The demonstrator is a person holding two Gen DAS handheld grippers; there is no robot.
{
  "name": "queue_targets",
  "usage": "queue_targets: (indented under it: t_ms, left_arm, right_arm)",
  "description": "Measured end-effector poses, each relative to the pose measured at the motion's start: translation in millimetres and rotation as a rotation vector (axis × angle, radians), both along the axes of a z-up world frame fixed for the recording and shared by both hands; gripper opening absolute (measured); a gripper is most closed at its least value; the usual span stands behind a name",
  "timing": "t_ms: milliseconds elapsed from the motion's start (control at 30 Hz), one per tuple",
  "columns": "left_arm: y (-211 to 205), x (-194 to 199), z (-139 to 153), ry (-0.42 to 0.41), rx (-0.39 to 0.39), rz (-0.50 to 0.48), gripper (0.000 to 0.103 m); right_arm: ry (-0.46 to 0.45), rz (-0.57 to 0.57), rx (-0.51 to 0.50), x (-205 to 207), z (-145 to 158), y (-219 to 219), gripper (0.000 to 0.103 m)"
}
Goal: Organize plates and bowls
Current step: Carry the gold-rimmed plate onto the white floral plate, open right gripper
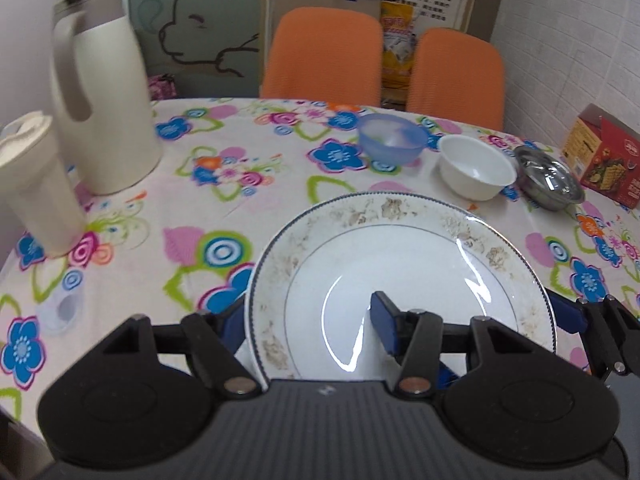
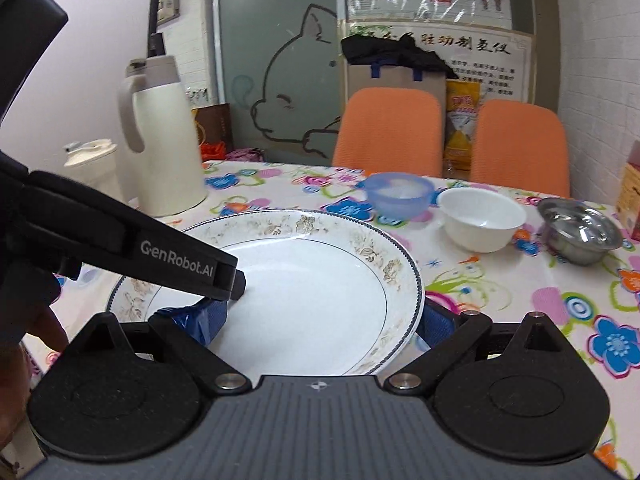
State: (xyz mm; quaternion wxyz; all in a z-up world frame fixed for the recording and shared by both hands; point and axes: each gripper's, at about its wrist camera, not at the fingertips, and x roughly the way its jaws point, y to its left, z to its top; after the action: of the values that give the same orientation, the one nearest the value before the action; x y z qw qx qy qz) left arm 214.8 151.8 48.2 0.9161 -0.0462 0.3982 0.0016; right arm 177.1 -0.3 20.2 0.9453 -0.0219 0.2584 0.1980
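At the near side of the table [image 1: 168, 208] the plate [image 1: 400, 264] lies between both claws, the right claw [image 2: 318, 320] spread wide astride one rim, the left claw [image 1: 308, 328] half-closed over the other, bite unclear, so an uneven lift could let it slide off.

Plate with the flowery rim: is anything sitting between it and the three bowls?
No. Only bare tablecloth lies between the plate and the blue bowl, white bowl and steel bowl. The jug stands off to the left.
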Motion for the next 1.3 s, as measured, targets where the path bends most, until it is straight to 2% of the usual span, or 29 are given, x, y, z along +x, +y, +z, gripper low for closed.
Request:
queue_targets:
  t_ms: [200, 400, 633, 667, 700, 767, 833, 867, 933, 1133, 1200, 1300]
  left_arm:
    - [34, -21, -25, 0.031, -0.045, 0.057, 0.052]
    - [38, -20, -42, 0.045, -0.1, 0.049, 0.052]
    - [39, -19, -46, 0.031, -0.107, 0.034, 0.054]
    - [40, -19, -46, 0.031, -0.111, 0.033, 0.056]
    - [40, -20, -45, 0.023, -0.11, 0.032, 0.064]
    - [40, -22, -42, 0.003, -0.109, 0.028, 0.074]
    - [37, -25, -37, -0.016, -0.095, 0.025, 0.082]
    - [36, -26, -34, -0.028, -0.086, 0.024, 0.092]
    - [33, -29, -28, -0.052, -0.065, 0.024, 0.094]
    - [27, -34, -15, -0.092, -0.042, 0.021, 0.095]
    - [25, -35, -12, -0.098, -0.042, 0.024, 0.101]
    - [19, -36, -10, -0.103, -0.034, 0.014, 0.101]
  right_arm:
    - [0.034, 0.047, -0.048, -11, -10, 28, 0.086]
    - [0.068, 0.029, -0.075, -13, -21, 28, 0.086]
    - [0.054, 0.037, -0.101, -12, -24, 31, 0.087]
    - [0.055, 0.045, -0.106, -12, -24, 31, 0.087]
    - [0.054, 0.05, -0.11, -12, -24, 30, 0.087]
    - [0.059, 0.038, -0.114, -11, -23, 27, 0.087]
    - [0.082, 0.023, -0.079, -8, -22, 21, 0.086]
    - [0.092, 0.013, -0.059, -7, -22, 17, 0.085]
    - [0.07, 0.011, -0.024, -9, -18, 11, 0.085]
    - [0.004, 0.009, -0.011, -17, -5, 1, 0.085]
    - [-0.001, 0.001, -0.006, -18, -4, -7, 0.085]
    - [0.01, -0.026, 0.011, -14, -6, -24, 0.085]
